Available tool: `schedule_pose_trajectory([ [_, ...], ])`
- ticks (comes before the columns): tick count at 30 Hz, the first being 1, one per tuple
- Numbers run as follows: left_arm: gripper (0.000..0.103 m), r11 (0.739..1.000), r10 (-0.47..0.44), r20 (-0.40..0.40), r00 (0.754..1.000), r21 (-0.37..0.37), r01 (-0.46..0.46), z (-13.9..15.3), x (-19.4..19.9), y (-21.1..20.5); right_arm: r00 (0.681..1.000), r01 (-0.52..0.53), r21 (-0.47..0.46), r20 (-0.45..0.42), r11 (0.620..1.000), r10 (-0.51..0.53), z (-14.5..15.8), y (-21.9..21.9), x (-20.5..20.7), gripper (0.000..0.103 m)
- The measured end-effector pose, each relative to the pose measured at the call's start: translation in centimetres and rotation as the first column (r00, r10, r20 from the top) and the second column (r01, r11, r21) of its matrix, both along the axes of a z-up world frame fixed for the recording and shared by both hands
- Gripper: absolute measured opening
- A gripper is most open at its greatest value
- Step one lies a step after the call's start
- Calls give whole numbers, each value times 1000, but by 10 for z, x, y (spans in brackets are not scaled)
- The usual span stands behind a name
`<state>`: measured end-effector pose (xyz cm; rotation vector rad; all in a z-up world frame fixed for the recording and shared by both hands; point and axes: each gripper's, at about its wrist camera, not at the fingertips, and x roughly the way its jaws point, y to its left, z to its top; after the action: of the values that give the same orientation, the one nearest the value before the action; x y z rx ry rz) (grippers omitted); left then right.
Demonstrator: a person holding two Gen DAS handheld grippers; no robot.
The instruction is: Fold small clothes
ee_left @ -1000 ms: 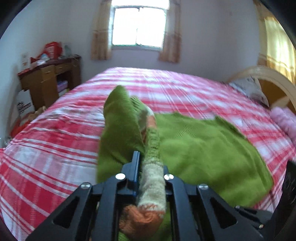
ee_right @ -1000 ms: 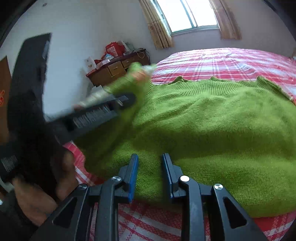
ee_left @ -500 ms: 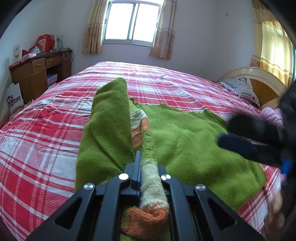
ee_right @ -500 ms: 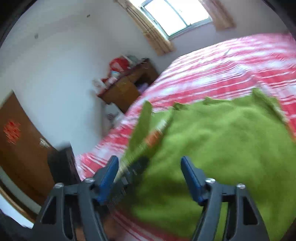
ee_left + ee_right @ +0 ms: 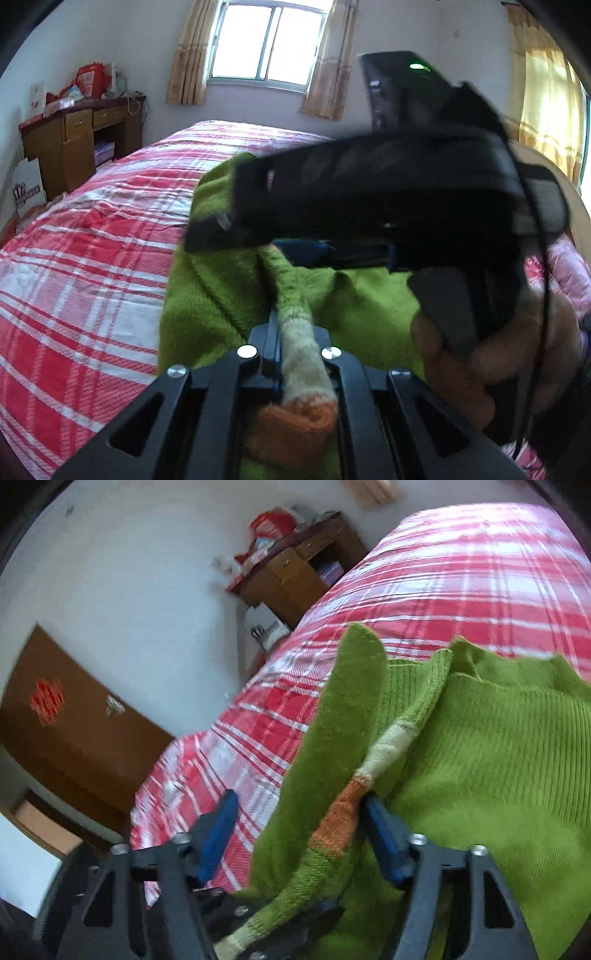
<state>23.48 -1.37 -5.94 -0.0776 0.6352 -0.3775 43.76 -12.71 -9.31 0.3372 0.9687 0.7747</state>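
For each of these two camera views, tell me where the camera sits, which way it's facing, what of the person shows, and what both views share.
Left wrist: sits on the left gripper, shut on the sweater's striped cuff, facing up the plaid bed toward the window; the person's hand holding the right gripper crosses in front.
Right wrist: sits on the right gripper, jaws closing around the raised sleeve, facing the desk and door; no hand shows.
Shared: the green sweater, cuff, bed, desk.
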Motion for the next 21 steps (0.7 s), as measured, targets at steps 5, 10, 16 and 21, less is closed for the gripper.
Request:
schedule_pose_trajectory([
  [5, 18, 997, -68, -37, 997, -44, 67, 14, -20, 21, 999, 34, -25, 20, 999, -34, -8, -1, 0, 21],
  [10, 52, 968, -100, 10, 995, -229, 99, 46, -38, 72, 992, 98, 34, 75, 995, -100, 7, -25, -17, 16],
  [16, 59, 989, 26, 21, 999, -144, -22, 49, -10, 84, 983, 121, 61, 133, 991, -128, 31, -53, -38, 15],
  [21, 59, 988, -3, -128, 992, -156, -17, 20, 14, 59, 977, 140, 43, 158, 989, -145, 47, -84, -52, 15],
])
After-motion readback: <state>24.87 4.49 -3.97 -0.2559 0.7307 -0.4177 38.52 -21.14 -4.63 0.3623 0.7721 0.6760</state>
